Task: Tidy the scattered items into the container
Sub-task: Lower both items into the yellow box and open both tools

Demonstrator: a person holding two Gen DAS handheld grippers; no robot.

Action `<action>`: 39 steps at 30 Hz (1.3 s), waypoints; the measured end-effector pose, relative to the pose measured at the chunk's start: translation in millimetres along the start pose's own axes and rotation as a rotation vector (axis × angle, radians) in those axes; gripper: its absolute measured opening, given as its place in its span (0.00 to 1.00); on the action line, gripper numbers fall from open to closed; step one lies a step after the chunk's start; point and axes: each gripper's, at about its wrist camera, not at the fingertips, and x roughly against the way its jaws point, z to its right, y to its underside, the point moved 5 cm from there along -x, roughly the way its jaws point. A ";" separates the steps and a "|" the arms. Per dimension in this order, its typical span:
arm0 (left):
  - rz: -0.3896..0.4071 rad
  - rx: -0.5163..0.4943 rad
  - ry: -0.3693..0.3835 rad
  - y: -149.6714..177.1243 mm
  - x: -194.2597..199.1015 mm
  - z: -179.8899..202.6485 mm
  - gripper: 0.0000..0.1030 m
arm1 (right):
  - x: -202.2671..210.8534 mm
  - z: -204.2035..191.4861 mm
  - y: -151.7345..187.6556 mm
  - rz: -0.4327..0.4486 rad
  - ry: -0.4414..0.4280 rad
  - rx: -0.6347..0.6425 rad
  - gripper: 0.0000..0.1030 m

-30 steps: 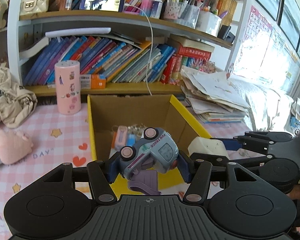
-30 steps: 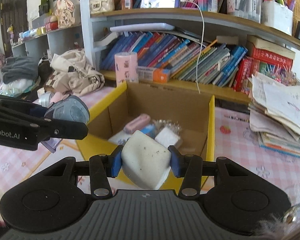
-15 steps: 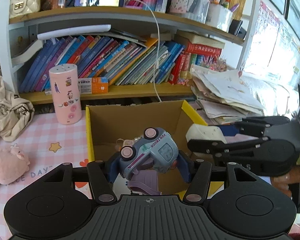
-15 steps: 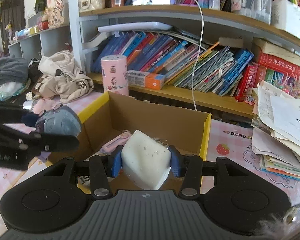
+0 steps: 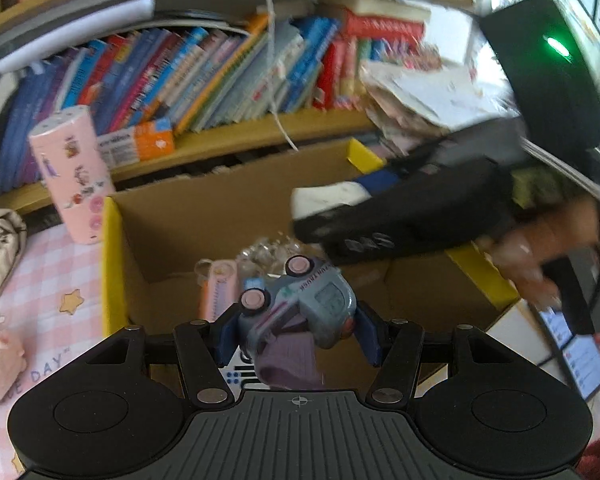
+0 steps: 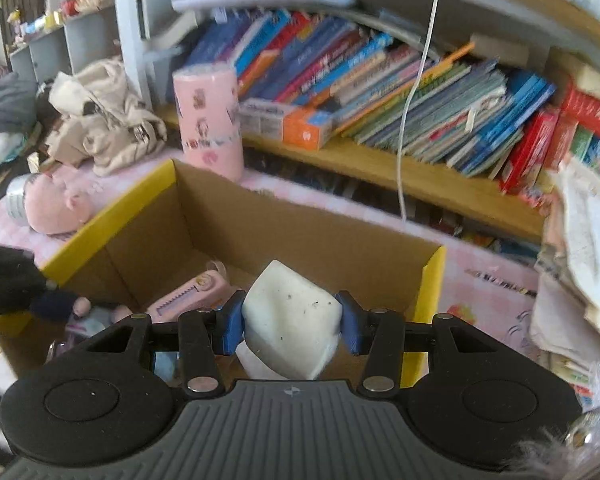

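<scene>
My left gripper (image 5: 298, 330) is shut on a grey-blue toy truck (image 5: 300, 304) with pink wheels, held over the open cardboard box (image 5: 220, 208) with yellow rims. In the right wrist view my right gripper (image 6: 290, 328) is shut on a white sponge block (image 6: 290, 320), also above the box (image 6: 300, 236). The same block (image 5: 328, 200) shows at the tip of the right gripper coming in from the right in the left wrist view. A pink utility knife (image 6: 188, 292) and a clear crinkly packet (image 5: 268, 248) lie inside the box.
A pink cylinder (image 5: 72, 176) stands behind the box's left corner. A pink plush pig (image 6: 56, 208) and a crumpled beige cloth (image 6: 104, 120) lie to the left on the pink checked cover. Book shelves (image 6: 380, 80) fill the back; a paper stack (image 6: 588, 248) sits at the right.
Both grippers have moved forward and down over the box, each still holding its item. The right gripper now reaches well across the box opening.
</scene>
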 end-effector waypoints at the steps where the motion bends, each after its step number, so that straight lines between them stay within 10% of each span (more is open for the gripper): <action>1: -0.012 -0.012 0.004 0.2 -4.2 2.3 0.56 | -5.5 0.5 -0.8 -0.012 -0.005 0.004 0.44; 29: -0.105 -0.020 0.065 3.1 -26.0 12.1 0.60 | -64.6 -16.0 -9.6 -0.223 -0.071 0.103 0.49; 39: -0.074 -0.031 0.003 1.2 -11.3 10.3 0.75 | -52.6 -15.0 -11.3 -0.169 -0.068 0.069 0.73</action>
